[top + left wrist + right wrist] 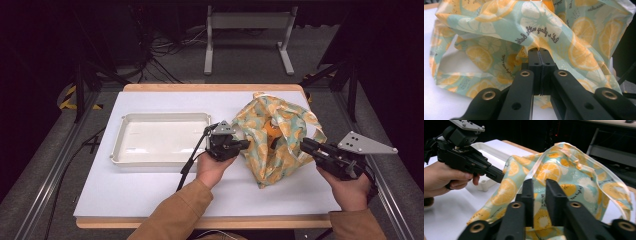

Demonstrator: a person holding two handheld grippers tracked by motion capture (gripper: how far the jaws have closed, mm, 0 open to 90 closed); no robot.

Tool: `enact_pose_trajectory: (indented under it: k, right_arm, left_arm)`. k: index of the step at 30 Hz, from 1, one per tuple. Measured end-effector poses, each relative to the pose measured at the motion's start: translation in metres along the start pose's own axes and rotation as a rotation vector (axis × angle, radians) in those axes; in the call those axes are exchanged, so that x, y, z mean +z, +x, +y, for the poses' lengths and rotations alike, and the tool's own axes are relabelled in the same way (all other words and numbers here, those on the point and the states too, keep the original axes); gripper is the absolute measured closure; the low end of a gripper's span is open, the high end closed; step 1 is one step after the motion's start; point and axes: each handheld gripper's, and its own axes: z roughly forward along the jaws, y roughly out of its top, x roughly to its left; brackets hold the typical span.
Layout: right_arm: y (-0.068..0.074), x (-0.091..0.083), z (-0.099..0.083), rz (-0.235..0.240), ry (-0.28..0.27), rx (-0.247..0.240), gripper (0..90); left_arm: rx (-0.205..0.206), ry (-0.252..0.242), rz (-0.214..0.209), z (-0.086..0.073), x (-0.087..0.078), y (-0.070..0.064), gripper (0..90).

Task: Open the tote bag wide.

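Note:
A soft bag (285,117) printed with orange slices on pale teal sits slumped on the white table, right of centre. Something orange (272,131) shows inside its mouth. My left gripper (246,144) is at the bag's left edge, shut on a fold of the fabric (534,41); in the left gripper view the jaws of the left gripper (539,51) meet with the cloth pinched at their tips. My right gripper (303,144) is at the bag's right side, its jaws a little apart with nothing between them. In the right gripper view, the right gripper (539,187) faces the bag (554,170) and the left gripper (500,177).
A shallow white tray (165,116) lies empty on the left half of the table (125,190), just behind the left hand. The table's wooden edge runs along front and back. Beyond it are a metal stand (247,20), cables and dark floor.

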Motion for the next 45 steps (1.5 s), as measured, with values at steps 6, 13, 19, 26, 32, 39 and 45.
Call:
enact_pose_trajectory:
  k: [6,13,19,26,32,39,45]
  right_arm:
    - [0.008,0.016,0.009,0.023,0.025,-0.006,50.8]
    - [0.020,0.043,0.030,-0.006,0.078,-0.078,42.8]
    - [0.020,0.060,0.029,-0.083,0.158,-0.114,53.3]
    - [0.013,0.062,0.025,-0.160,0.207,-0.144,89.7]
    - [0.001,0.053,0.027,-0.166,0.145,-0.085,90.0]
    - [-0.017,0.043,0.027,-0.146,0.078,0.003,89.9]
    - [-0.034,0.038,0.021,-0.154,0.041,0.092,90.0]
  left_arm:
    - [0.027,0.003,-0.005,0.002,-0.001,-0.005,89.9]
    - [0.041,0.002,-0.012,0.004,-0.001,-0.008,89.9]
    - [0.048,0.007,-0.020,0.005,-0.002,-0.008,89.9]
    - [0.041,0.001,-0.021,0.005,-0.003,-0.008,89.9]
    - [0.042,-0.005,-0.013,0.005,-0.006,-0.006,89.9]
    - [0.041,-0.013,-0.002,0.003,-0.012,-0.003,89.9]
    - [0.042,-0.010,0.012,-0.001,-0.016,0.000,89.9]
